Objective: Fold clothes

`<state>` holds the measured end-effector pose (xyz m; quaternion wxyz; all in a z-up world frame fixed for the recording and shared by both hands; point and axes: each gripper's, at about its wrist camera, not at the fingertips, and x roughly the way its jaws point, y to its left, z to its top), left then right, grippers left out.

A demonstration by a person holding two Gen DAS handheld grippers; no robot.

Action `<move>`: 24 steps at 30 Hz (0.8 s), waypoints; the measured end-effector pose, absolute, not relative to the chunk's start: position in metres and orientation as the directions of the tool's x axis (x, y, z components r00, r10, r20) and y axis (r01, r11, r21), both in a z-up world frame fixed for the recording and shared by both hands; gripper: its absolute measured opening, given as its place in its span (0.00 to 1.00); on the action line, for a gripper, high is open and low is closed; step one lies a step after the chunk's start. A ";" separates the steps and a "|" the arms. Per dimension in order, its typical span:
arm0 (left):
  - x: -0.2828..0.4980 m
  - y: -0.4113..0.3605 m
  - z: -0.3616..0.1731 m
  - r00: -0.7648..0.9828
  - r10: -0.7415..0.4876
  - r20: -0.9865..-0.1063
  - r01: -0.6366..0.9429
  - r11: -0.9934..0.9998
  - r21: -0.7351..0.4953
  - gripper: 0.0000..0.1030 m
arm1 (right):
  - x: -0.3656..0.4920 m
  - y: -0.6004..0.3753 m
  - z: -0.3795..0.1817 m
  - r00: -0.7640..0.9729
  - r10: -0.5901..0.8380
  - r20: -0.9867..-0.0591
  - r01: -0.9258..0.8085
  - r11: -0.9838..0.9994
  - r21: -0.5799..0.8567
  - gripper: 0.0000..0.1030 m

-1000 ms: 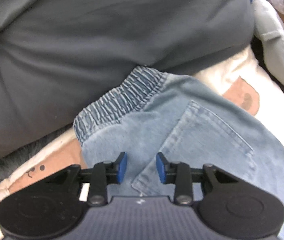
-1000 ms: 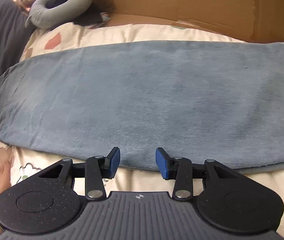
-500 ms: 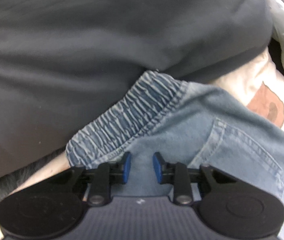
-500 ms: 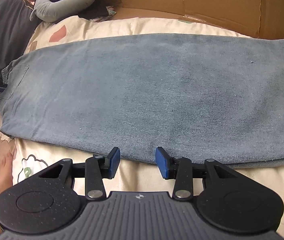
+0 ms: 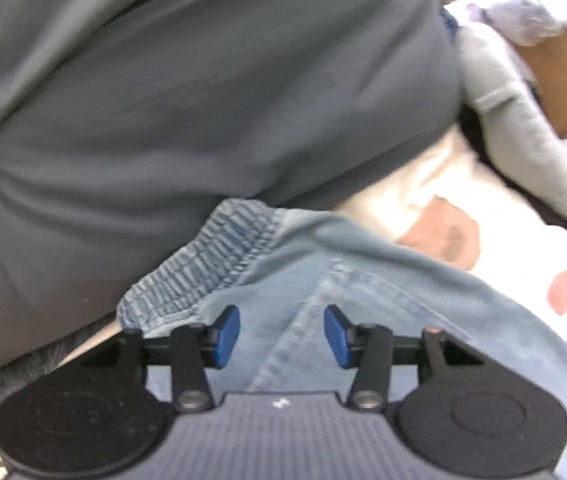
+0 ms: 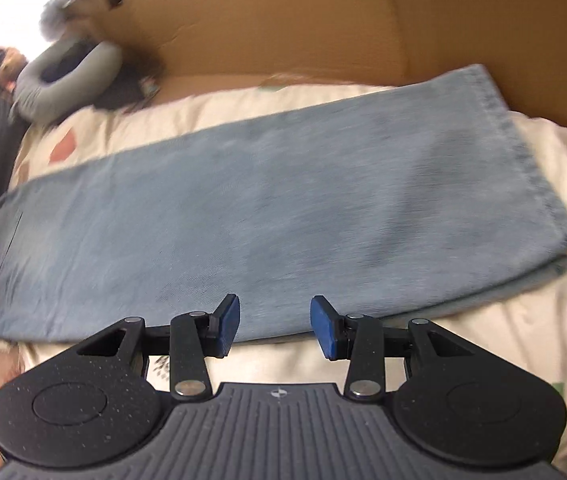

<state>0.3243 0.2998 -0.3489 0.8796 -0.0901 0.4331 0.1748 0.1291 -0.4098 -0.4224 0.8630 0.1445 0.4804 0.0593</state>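
Observation:
Light blue jeans (image 6: 263,220) lie folded lengthwise across the bed, hem (image 6: 523,160) to the right. Their elastic waistband (image 5: 203,272) and a back pocket seam (image 5: 303,320) show in the left wrist view. My left gripper (image 5: 282,334) hovers just behind the waistband. Its jaws are opening, with denim beneath the gap and the pads (image 5: 227,336) not pressing on it. My right gripper (image 6: 275,326) stands open over the near long edge of the jeans, with nothing held between its pads (image 6: 323,330).
A dark grey pillow (image 5: 203,100) lies against the waistband end. A grey neck pillow (image 5: 523,140) and a cardboard wall (image 6: 323,20) border the far side. The cream patterned sheet (image 6: 503,340) shows around the jeans.
The left jaws narrowed near the waistband, then spread wide as the gripper drew back slightly. The right gripper swung toward the hem end, which has come into view; its opening is unchanged.

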 end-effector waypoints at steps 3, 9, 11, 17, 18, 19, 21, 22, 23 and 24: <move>0.319 0.288 -0.345 0.555 0.214 -0.804 -0.372 0.928 -0.010 0.50 | 0.126 -0.427 -0.422 0.550 0.214 -0.808 0.093 0.945 0.313 0.45; 0.302 0.274 -0.335 0.522 0.197 -0.830 -0.339 0.941 0.009 0.50 | 0.114 -0.462 -0.428 0.583 0.139 -0.800 0.265 0.899 0.349 0.45; 0.298 0.272 -0.330 0.518 0.191 -0.834 -0.324 0.946 0.016 0.50 | 0.109 -0.472 -0.431 0.589 0.119 -0.799 0.310 0.880 0.360 0.45; 0.296 0.270 -0.310 0.514 0.182 -0.838 -0.282 0.959 0.035 0.52 | 0.102 -0.501 -0.438 0.624 0.044 -0.780 0.417 0.826 0.380 0.45; 0.294 0.268 -0.308 0.509 0.180 -0.842 -0.272 0.961 0.042 0.52 | 0.103 -0.505 -0.439 0.632 0.035 -0.774 0.430 0.815 0.388 0.45; 0.292 0.267 -0.306 0.503 0.179 -0.845 -0.263 0.964 0.048 0.52 | 0.104 -0.510 -0.440 0.640 0.025 -0.768 0.442 0.805 0.394 0.45; 0.289 0.265 -0.303 0.493 0.172 -0.853 -0.244 0.968 0.054 0.52 | 0.107 -0.518 -0.443 0.645 0.003 -0.764 0.474 0.783 0.404 0.45; 0.287 0.265 -0.302 0.488 0.168 -0.857 -0.235 0.970 0.056 0.52 | 0.108 -0.522 -0.446 0.643 -0.005 -0.766 0.493 0.768 0.408 0.45; 0.286 0.265 -0.301 0.482 0.160 -0.861 -0.228 0.972 0.053 0.52 | 0.110 -0.526 -0.449 0.640 -0.013 -0.768 0.512 0.753 0.413 0.44; 0.285 0.266 -0.299 0.480 0.164 -0.862 -0.224 0.973 0.060 0.52 | 0.111 -0.530 -0.452 0.638 -0.019 -0.769 0.527 0.739 0.419 0.44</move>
